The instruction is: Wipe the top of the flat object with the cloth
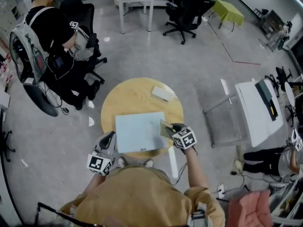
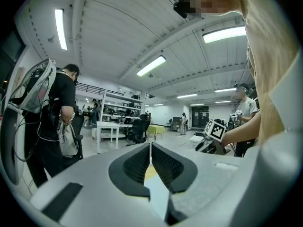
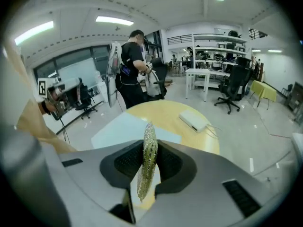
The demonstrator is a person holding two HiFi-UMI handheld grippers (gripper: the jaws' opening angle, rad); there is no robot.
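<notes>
The left gripper [image 1: 109, 140] stood at the near left corner of the flat panel, its jaws closed together with nothing visible between them. The flat panel [image 1: 139, 131], pale blue, lay level on the round tabletop [image 1: 132, 98]. Its slightly longer side ran left to right, and its near edge was close to the tabletop's rim. The right gripper [image 1: 173, 128] was at the panel's right edge, jaws clamped on the cloth [image 1: 165, 128], which hung edge-on below them. The panel lay ahead and to the left of those jaws. This gripper was judged better placed for wiping, the stroke running leftward across the panel. The panel's top was bare. A white box [image 1: 161, 93] sat beyond the panel's far right corner, apart from it.
</notes>
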